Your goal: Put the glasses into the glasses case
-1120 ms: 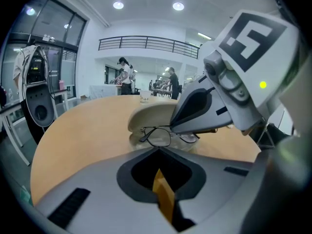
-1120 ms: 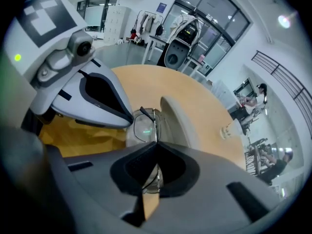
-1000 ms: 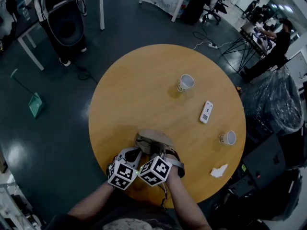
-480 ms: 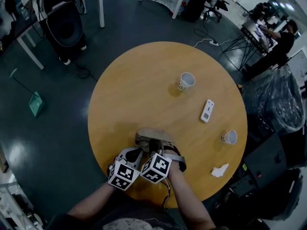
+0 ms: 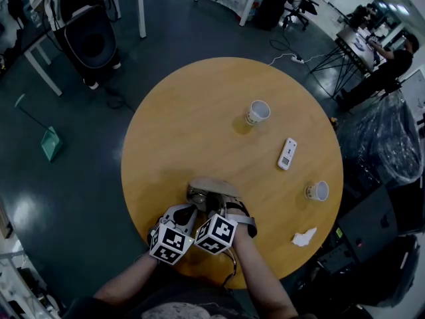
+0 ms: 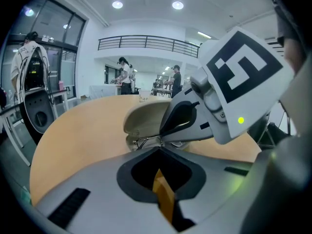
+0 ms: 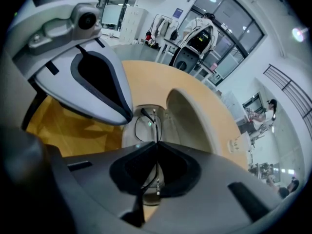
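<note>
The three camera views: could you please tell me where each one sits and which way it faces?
Head view: on the person's head, facing steeply down at the round table and open glasses case; forearms, left gripper, right gripper show.
Left gripper view: on the left gripper, facing along its jaws across the table at the case; right gripper at right.
Right gripper view: on the right gripper, facing down its jaws, shut on the glasses over the case; left gripper upper left.
Both gripper views share case and glasses.
</note>
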Demonstrator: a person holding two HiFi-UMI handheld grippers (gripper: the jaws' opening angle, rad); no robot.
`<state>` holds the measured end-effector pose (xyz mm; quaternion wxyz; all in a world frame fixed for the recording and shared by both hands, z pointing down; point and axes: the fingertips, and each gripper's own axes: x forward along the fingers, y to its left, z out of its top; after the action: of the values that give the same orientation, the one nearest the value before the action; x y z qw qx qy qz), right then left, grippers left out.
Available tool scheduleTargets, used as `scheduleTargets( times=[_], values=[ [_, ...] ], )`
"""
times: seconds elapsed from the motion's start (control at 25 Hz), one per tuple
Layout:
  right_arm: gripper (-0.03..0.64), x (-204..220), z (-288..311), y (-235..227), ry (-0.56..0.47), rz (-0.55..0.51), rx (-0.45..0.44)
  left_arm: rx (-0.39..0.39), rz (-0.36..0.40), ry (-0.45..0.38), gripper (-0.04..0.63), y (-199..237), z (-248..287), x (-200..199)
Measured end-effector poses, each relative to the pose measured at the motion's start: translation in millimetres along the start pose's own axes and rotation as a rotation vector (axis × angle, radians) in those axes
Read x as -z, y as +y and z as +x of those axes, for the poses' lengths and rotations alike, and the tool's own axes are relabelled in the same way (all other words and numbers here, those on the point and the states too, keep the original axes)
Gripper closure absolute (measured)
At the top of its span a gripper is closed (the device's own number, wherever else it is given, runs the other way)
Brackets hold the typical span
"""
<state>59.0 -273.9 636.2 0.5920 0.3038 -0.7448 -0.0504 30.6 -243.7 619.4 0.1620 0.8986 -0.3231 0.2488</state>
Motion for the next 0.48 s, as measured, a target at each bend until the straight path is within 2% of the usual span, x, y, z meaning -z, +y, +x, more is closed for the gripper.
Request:
scheduleTargets(
  times=[0.28,0.48],
  values=[
    [0.576,-0.4,-4.8,3.0,-0.043,0.016,-0.024,-0.008,0.001,0.002,0.589,0.2,0.9,1.1],
    [0.563,-1.8,-11.6,4.1,-0.055,0.004,-0.004,-0.012,-0.007,0.001,0.589,0.6,0.6,0.7]
  ],
)
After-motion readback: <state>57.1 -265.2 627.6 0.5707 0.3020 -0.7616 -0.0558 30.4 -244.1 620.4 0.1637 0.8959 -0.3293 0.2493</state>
